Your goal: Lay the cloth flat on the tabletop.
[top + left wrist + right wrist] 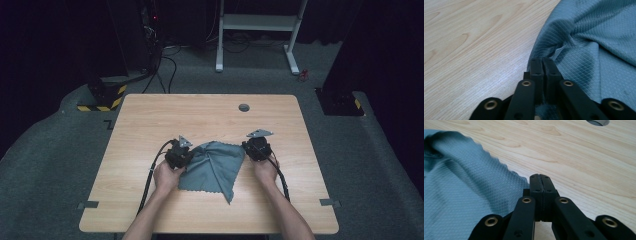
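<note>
A dark room with grey carpet surrounds a light wooden table (150, 120) with rounded corners and a round grey cable hole (244, 107) near its far edge. On the middle of the table, towards the person's side, lies a crumpled grey-blue cloth with a quilted diamond weave and scalloped edges (215, 167), one corner pointing towards the person. The left gripper (184, 152) sits at the cloth's left edge; in the left gripper view its black jaws are pressed together on a fold of the cloth (586, 50), with fabric showing between their bases. The right gripper (252, 145) is at the cloth's upper right corner, jaws pressed together; it seems to pinch the very corner of the cloth (461, 190), though the fabric between them is hard to make out.
</note>
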`<state>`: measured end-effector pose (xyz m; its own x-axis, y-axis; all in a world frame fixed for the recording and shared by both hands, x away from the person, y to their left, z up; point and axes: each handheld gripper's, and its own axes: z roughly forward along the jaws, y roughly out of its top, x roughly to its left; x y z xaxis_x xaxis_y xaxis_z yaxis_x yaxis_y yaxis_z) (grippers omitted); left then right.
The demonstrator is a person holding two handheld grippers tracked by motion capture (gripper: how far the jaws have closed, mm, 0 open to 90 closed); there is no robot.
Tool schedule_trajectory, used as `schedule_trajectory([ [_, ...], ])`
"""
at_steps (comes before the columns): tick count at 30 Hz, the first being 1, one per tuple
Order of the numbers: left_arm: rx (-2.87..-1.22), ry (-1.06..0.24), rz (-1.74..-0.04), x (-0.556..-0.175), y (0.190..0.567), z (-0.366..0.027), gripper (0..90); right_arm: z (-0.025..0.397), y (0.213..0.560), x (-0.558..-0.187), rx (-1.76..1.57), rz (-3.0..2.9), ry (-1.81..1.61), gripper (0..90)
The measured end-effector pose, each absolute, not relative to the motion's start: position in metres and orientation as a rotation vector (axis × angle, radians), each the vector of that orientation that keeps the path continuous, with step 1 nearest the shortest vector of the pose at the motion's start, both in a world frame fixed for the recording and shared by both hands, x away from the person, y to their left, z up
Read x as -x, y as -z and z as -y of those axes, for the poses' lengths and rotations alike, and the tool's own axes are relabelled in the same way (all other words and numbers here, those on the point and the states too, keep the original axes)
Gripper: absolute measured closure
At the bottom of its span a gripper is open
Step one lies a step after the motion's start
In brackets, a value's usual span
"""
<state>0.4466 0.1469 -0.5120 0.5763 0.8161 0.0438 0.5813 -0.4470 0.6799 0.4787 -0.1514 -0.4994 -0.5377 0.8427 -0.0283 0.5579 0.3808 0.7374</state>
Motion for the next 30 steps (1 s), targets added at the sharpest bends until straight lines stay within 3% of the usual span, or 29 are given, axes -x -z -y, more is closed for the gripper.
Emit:
schedule_trajectory([
  [4,-2.151,-0.477,-1.108,-0.446,0.507,-0.151,89.0,0.149,0.504,-0.480,-1.212,-2.251,-0.937,89.8],
  [11,-1.927,-0.417,-1.203,-0.451,0.492,-0.177,88.9,0.150,0.505,-0.482,-1.219,-2.246,-0.932,89.9],
  [17,-1.933,-0.413,-1.319,-0.464,0.509,-0.185,88.1,0.146,0.513,-0.486,-1.213,-2.247,-0.887,89.8],
  [25,-1.964,-0.454,-1.251,-0.451,0.497,-0.173,61.2,0.151,0.505,-0.475,-1.189,-2.216,-0.955,78.8],
  [30,-2.016,-0.435,-1.154,-0.426,0.491,-0.168,56.6,0.152,0.499,-0.449,-1.086,-2.278,-1.029,77.9],
])
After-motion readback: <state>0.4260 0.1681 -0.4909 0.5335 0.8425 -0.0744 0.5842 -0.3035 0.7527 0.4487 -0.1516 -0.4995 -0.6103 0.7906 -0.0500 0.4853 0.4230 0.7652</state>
